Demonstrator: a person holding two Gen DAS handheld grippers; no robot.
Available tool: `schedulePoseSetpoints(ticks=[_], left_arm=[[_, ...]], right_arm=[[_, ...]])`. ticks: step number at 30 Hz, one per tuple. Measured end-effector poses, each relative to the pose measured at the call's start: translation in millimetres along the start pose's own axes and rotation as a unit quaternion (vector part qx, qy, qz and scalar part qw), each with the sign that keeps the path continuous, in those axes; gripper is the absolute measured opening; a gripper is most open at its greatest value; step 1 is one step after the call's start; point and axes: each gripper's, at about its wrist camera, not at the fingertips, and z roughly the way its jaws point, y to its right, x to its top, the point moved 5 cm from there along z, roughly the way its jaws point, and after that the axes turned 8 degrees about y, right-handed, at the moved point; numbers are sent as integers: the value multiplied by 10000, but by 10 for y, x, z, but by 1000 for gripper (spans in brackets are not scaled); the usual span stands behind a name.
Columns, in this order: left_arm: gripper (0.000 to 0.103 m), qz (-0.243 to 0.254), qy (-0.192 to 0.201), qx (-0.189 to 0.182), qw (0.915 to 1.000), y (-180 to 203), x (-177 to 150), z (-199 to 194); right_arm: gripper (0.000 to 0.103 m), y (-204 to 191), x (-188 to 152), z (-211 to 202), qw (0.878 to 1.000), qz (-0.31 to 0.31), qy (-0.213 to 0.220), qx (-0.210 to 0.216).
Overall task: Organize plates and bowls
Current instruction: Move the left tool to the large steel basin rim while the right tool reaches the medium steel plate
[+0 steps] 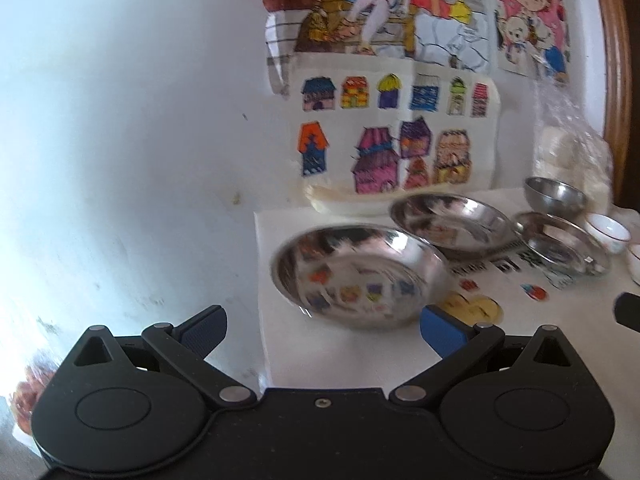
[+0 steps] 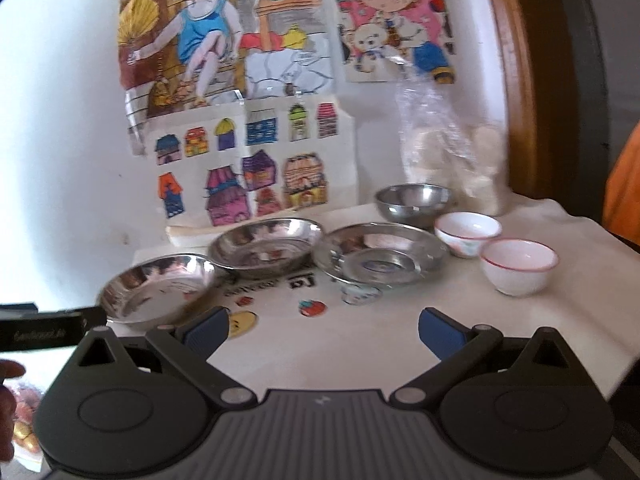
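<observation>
Three steel plates stand in a row on the white table (image 2: 360, 332): a near left plate (image 1: 360, 276) (image 2: 158, 286), a middle plate (image 1: 450, 220) (image 2: 266, 246) and a right plate (image 1: 560, 242) (image 2: 380, 256). A small steel bowl (image 1: 554, 194) (image 2: 414, 200) sits behind them. Two white bowls with red rims (image 2: 466, 234) (image 2: 518, 266) stand at the right. My left gripper (image 1: 324, 328) is open and empty, just in front of the near left plate. My right gripper (image 2: 324, 326) is open and empty, above the table's front.
Coloured drawings (image 2: 240, 120) hang on the white wall behind the table. A clear plastic bag (image 2: 452, 148) with pale contents stands at the back right, next to a wooden frame (image 2: 516, 80). The table's left edge (image 1: 260, 280) drops off beside the near plate. Stickers (image 2: 312, 307) lie on the tabletop.
</observation>
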Motion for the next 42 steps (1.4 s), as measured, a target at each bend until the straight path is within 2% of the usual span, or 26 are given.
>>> schedulePoseSetpoints(ticks=[5, 9, 14, 19, 25, 29, 35, 42], left_arm=[[102, 164, 93, -49, 9998, -66, 235, 261], [102, 251, 87, -396, 9989, -5, 475, 511], [102, 218, -515, -1196, 9912, 145, 677, 981], [102, 40, -746, -1398, 9873, 225, 853, 1421], [102, 391, -1173, -1581, 9796, 417, 944, 1937], [102, 591, -1388, -1787, 9723, 564, 936, 2176], [102, 759, -1639, -2063, 9617, 732, 886, 2427], [102, 758, -1753, -2217, 9562, 839, 845, 2571]], right_arm=[[103, -58, 141, 256, 9994, -23, -143, 309], [103, -73, 234, 491, 9986, 56, -278, 447], [103, -135, 264, 771, 9960, 367, -527, 621], [103, -187, 250, 995, 9924, 791, -657, 672], [103, -161, 235, 1281, 9788, 1730, -864, 674], [103, -139, 220, 1418, 9716, 2084, -881, 688], [93, -125, 170, 1619, 9650, 2373, -1003, 491], [79, -113, 94, 1765, 9519, 2852, -1012, 469]])
